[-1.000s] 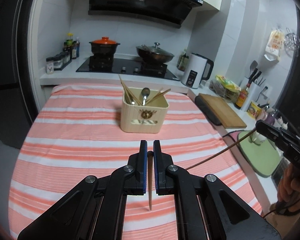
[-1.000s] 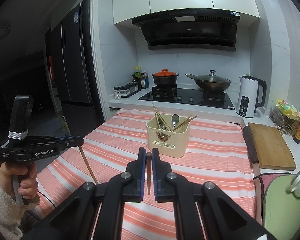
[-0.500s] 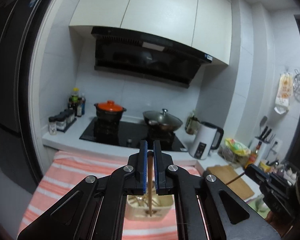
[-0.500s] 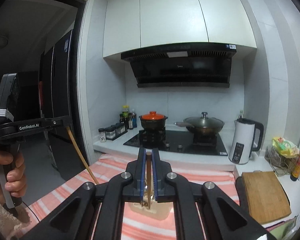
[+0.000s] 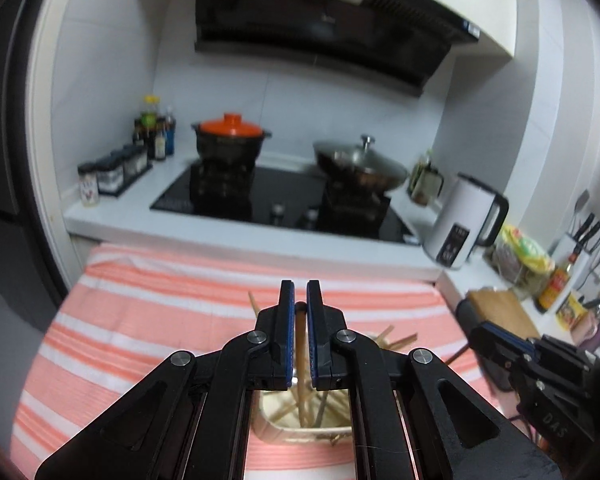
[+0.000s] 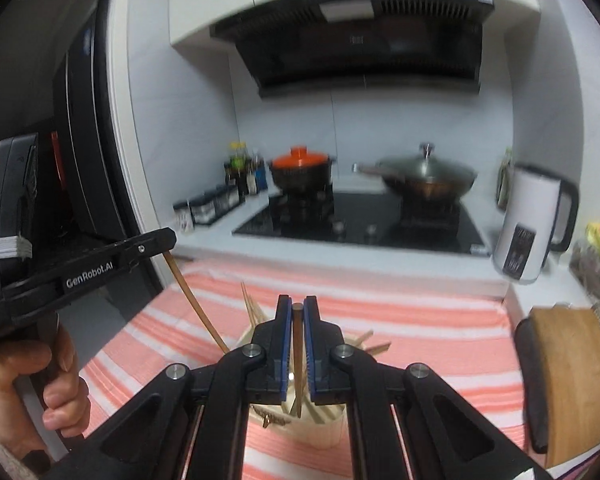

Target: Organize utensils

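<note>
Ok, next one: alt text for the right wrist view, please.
The right claw is shut on a dark chopstick that hangs over a cream holder of utensils on a striped cloth. At left, a hand holds the left claw, which grips another chopstick angled toward the holder. A stove with two pots stands behind.

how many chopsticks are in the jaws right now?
2: one chopstick clamped in the left gripper, one in the right gripper, both tips over the utensil holder. More sit inside it.
</note>
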The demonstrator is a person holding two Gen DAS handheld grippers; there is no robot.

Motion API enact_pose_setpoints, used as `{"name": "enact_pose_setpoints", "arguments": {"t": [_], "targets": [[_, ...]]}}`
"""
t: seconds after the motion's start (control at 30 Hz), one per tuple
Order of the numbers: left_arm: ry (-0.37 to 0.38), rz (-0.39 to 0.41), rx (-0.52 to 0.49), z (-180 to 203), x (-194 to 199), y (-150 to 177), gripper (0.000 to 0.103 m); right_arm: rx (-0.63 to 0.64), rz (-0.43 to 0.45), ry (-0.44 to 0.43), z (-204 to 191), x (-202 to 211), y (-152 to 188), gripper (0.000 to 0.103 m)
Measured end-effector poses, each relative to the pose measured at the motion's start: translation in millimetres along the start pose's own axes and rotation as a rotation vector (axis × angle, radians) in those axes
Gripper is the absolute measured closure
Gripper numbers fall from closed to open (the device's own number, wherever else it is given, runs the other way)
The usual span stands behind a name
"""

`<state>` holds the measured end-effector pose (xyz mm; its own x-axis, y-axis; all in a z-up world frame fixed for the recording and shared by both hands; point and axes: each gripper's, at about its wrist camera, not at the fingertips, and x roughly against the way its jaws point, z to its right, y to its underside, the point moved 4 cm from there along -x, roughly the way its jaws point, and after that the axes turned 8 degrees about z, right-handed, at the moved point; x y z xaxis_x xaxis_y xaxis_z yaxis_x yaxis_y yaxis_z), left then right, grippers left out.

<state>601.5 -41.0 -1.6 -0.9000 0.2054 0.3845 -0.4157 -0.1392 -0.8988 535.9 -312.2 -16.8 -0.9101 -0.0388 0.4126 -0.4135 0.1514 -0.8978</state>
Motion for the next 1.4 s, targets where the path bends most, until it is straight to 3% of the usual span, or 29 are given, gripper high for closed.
{"name": "enact_pose_setpoints", "arguments": {"t": [0.23,0.27,0.3,0.33,0.37,0.4,0.6,0.73,0.8,0.9,0.97,1.07,1.23,1.4], "targets": [[0.010,-0.102,-0.004,-1.7,-21.7,23.9,0.097,-0.030,-0.122,-0.007,10.1,-38.2,20.6,0.096],[0.011,-0.108,-0.002,-2.5,-22.7,25.0,0.088,-0.036,-0.127,-0.009,11.3,-41.1,21.6,0.095],[0.009,-0.109,-0.001,-3.6,-20.5,25.9,0.070,-0.047,-0.132,-0.016,12.1,-42.1,21.7,0.090],[0.004,-0.104,-0.001,-4.8,-17.2,26.0,0.059,-0.058,-0.133,-0.020,13.1,-42.7,22.1,0.085],[-0.007,-0.092,-0.002,-6.2,-11.9,25.4,0.041,-0.065,-0.124,-0.017,13.8,-41.0,21.6,0.071],[-0.020,-0.074,-0.005,-7.9,-4.8,24.6,0.031,-0.070,-0.109,-0.015,13.7,-38.7,20.9,0.057],[-0.073,0.010,-0.059,-14.2,53.7,26.8,0.002,-0.062,-0.021,0.001,9.8,2.9,11.0,0.042],[-0.116,0.067,-0.102,-13.0,103.1,44.6,0.001,-0.055,0.028,0.022,2.5,46.9,13.5,0.037],[-0.087,0.029,-0.065,-14.0,120.7,58.9,0.000,-0.049,0.046,0.039,-4.7,69.0,20.0,0.024],[-0.083,-0.040,-0.010,-12.0,139.6,80.5,0.000,-0.033,0.041,0.059,-19.2,98.0,35.2,0.015],[-0.125,-0.027,-0.008,-7.6,158.5,89.6,0.000,-0.027,0.024,0.074,-29.3,117.7,46.0,0.013],[-0.166,-0.003,-0.039,0.9,184.7,96.0,0.000,0.030,0.004,0.130,-46.4,148.0,55.2,0.000],[-0.274,0.010,-0.150,17.5,215.8,99.0,0.000,0.077,0.053,0.171,-69.6,197.0,58.2,0.000],[-0.271,-0.007,-0.145,17.8,235.5,100.6,0.000,0.107,0.079,0.180,-81.1,219.8,55.4,0.000]]}}
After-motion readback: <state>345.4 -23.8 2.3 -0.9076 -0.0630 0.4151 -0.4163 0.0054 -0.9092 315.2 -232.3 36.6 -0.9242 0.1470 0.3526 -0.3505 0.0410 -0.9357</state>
